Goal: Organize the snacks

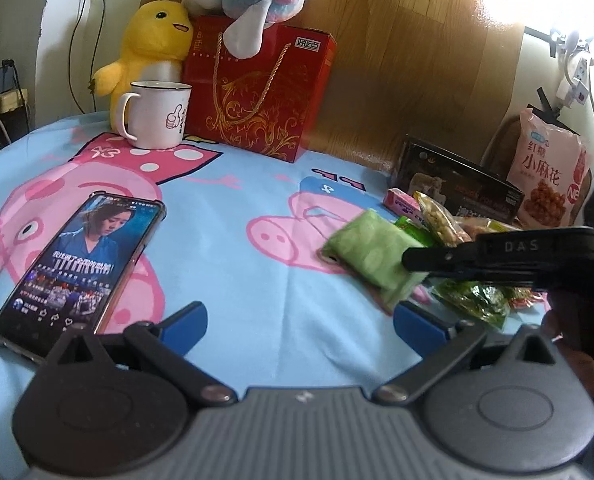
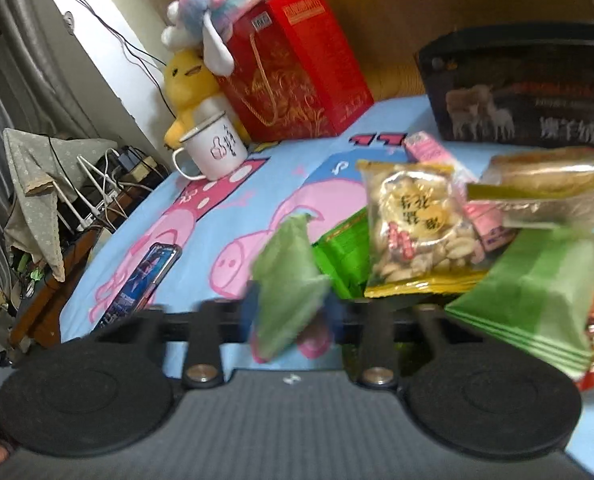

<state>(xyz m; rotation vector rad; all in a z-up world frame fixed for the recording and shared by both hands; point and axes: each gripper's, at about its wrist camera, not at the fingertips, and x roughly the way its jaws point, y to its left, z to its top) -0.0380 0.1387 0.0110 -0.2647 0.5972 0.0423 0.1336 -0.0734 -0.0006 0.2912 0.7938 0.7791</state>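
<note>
A small pale green snack packet (image 2: pixel 287 276) hangs over the blue cartoon-pig tablecloth (image 2: pixel 233 204), with my right gripper (image 2: pixel 291 304) shut on its lower part. In the left wrist view the same packet (image 1: pixel 367 254) sticks out from the right gripper's black fingers (image 1: pixel 497 256). My left gripper (image 1: pixel 301 320) is open, low over bare cloth, nothing between its blue fingertips (image 1: pixel 187 318). The snack pile lies to the right: a peanut bag (image 2: pixel 413 228), a green pack (image 2: pixel 537 292), a gold packet (image 2: pixel 549 184), a pink pack (image 2: pixel 427 146).
A phone (image 1: pixel 77 268) with a lit screen lies at the left. A white mug (image 1: pixel 157 114), a red gift box (image 1: pixel 257 88) and plush toys (image 1: pixel 153 48) stand at the back. A black box (image 2: pixel 517 92) and a pink bag (image 1: pixel 545 176) stand behind the pile.
</note>
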